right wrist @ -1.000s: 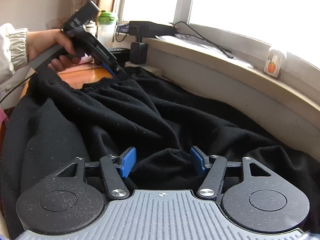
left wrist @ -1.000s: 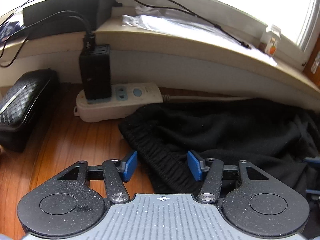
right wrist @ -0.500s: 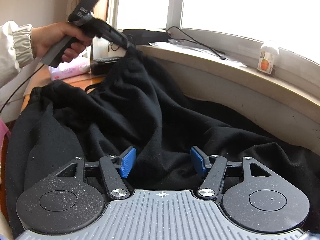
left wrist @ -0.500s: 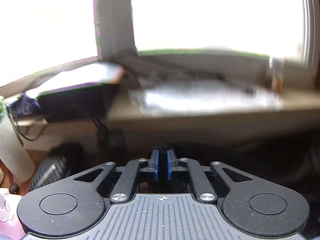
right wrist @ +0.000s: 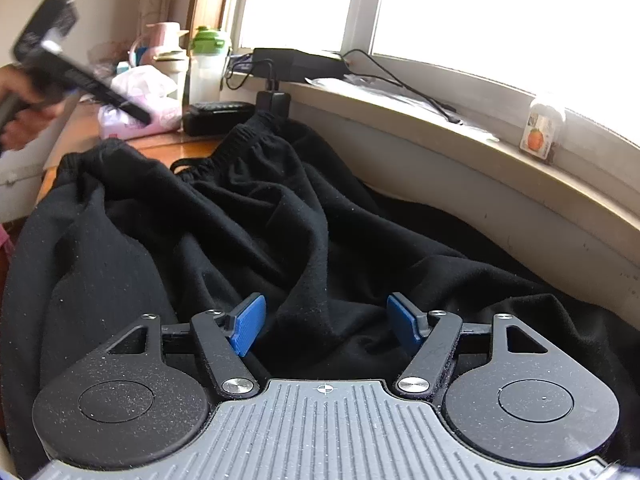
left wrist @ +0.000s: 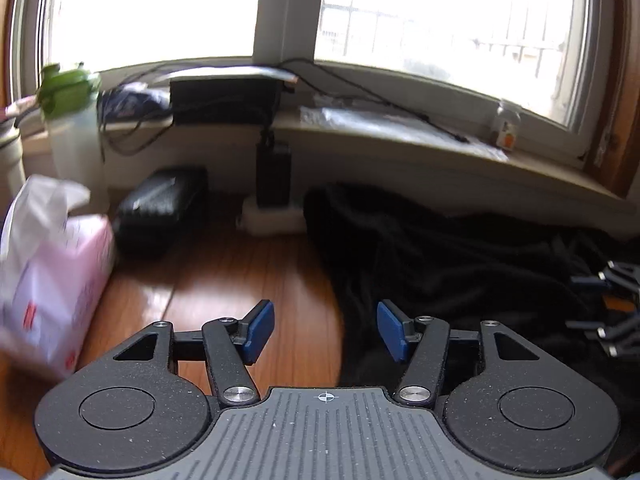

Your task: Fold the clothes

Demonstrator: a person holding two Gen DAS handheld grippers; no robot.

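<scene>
The left hand-held gripper (left wrist: 326, 330) is being opened above the desk (left wrist: 224, 272); nothing is held. The right hand-held gripper (right wrist: 326, 326) (also opening) is set over the black clothes (right wrist: 280, 232), ungripped.

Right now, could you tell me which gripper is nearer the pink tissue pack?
Left. The left gripper, jaws opening and empty, hangs over the wood just right of the tissue pack. The right gripper sits far across the black trousers.

Left gripper (right wrist: 136, 110) + hand (right wrist: 20, 100) motion-blurred; tissue pack (left wrist: 44, 280) blurred, cut off at frame edge.
</scene>
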